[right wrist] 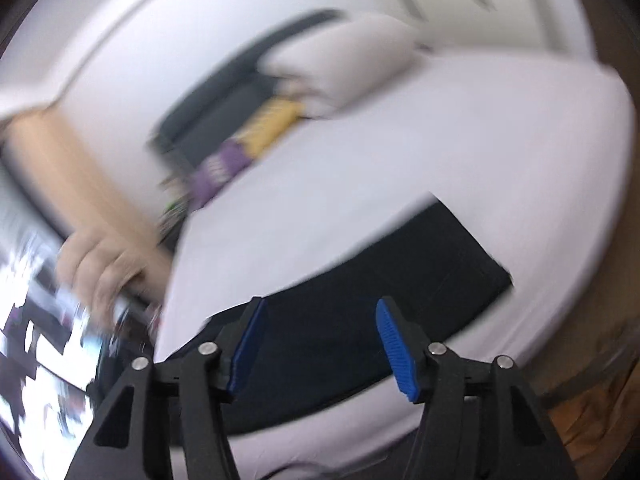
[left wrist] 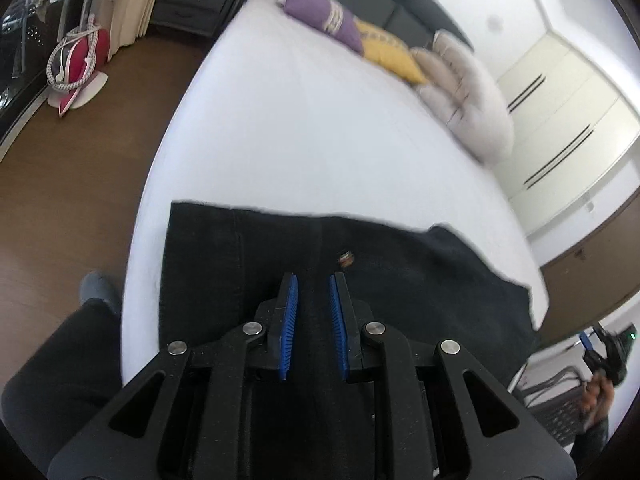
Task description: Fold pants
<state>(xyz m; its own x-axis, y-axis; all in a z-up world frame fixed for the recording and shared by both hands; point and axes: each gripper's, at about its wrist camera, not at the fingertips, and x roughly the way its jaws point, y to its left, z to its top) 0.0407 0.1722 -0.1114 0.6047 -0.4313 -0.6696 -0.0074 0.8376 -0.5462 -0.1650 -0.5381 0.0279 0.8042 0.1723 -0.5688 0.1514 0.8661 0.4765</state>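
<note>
Black denim pants (left wrist: 360, 272) lie flat, folded into a rectangle, on the smooth white bed (left wrist: 312, 128). Left gripper (left wrist: 314, 280) pinches a dark fold between its ribbed blue pads; right gripper (right wrist: 320, 308) stands open, empty.

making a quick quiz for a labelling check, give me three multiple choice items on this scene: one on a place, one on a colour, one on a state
1. Where do the black pants lie?
A. on the white bed
B. on the wooden floor
C. on the nightstand

2. What colour is the pillow between the purple pillow and the beige pillow?
A. red
B. yellow
C. green

3. How do the jaws of the right gripper stand?
A. clamped on a pillow
B. shut on the pants
C. open, holding nothing

Key: 1 A, the pants are spread on the sheet; 2 B, the yellow pillow sits mid-row; 3 C, a wide empty gap shows between the blue pads.
</note>
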